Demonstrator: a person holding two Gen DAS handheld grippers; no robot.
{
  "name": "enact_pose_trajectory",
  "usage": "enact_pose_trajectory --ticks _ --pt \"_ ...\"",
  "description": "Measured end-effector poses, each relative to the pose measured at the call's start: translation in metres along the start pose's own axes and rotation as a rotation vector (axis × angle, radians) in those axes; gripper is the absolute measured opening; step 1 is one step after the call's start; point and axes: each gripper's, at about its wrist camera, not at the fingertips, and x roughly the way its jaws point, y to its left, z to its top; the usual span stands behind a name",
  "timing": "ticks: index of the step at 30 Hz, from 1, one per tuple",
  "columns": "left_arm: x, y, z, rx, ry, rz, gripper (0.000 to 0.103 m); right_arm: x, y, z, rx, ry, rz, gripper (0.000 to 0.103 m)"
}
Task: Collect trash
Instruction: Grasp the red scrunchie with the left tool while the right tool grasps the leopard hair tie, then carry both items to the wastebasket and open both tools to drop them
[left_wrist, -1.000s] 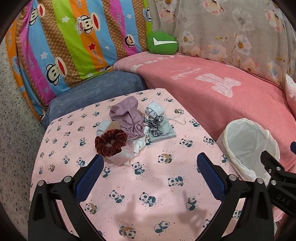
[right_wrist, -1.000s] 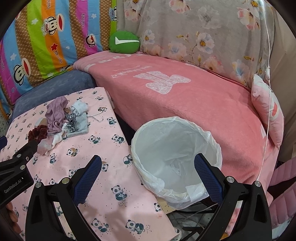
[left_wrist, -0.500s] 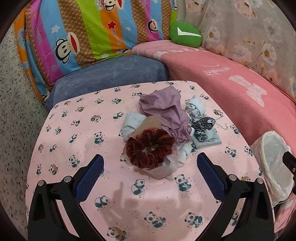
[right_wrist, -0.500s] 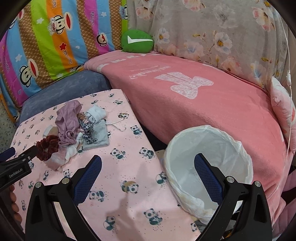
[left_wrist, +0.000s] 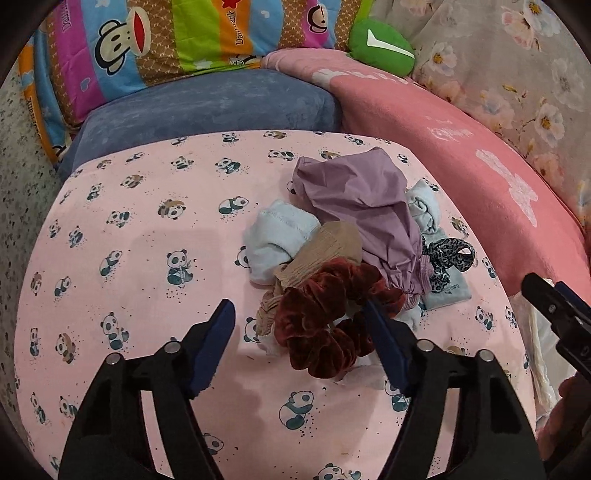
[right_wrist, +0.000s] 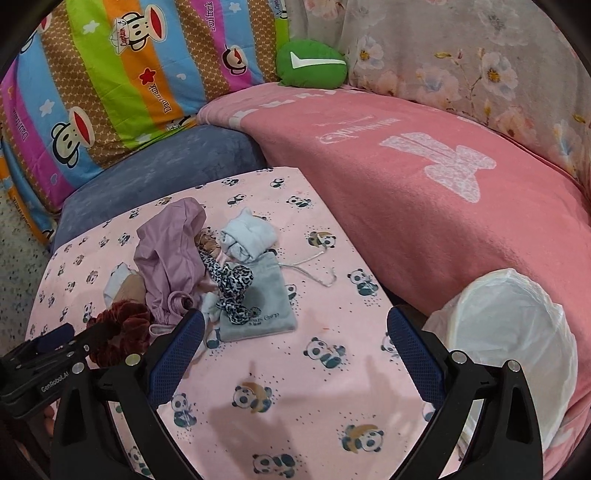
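A pile of cloth items lies on the pink panda-print table (left_wrist: 147, 258): a dark red velvet scrunchie (left_wrist: 325, 317), a tan cloth (left_wrist: 325, 251), a purple cloth (left_wrist: 365, 199), pale blue socks (left_wrist: 277, 236), a leopard-print scrunchie (left_wrist: 447, 258) and a grey pouch (right_wrist: 258, 310). My left gripper (left_wrist: 301, 325) is open, its fingers on either side of the red scrunchie, just above it. My right gripper (right_wrist: 295, 343) is open and empty above the table, right of the pile. The white-lined bin (right_wrist: 509, 332) stands at the table's right edge.
A sofa wraps around the table: a blue cushion (left_wrist: 207, 107), a pink blanket (right_wrist: 443, 184), a striped monkey-print cushion (right_wrist: 110, 74) and a green pillow (right_wrist: 314, 62). A thin wire hanger (right_wrist: 317, 269) lies by the pouch.
My left gripper has moved forward and down to the pile, and now straddles the red scrunchie. My right gripper has swung left from the bin towards the pile.
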Motion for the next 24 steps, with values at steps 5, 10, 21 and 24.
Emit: enact_pose_trajectory --ticks 5,10,21,24 --pt "0.005 -0.004 0.001 0.028 0.019 -0.048 0.041 0.029 0.015 0.008 0.006 0.036 0.037 0.079" --pt "0.007 -0.006 0.003 0.05 0.028 -0.07 0.021 0.056 0.028 0.013 -0.005 0.076 0.076 0.051" --pt "-0.017 -0.012 0.014 0.076 -0.021 -0.082 0.016 0.056 0.037 0.013 -0.01 0.069 0.13 0.006" --pt "-0.028 -0.02 0.018 0.086 -0.043 -0.095 0.016 0.038 0.031 0.018 0.01 0.045 0.144 0.006"
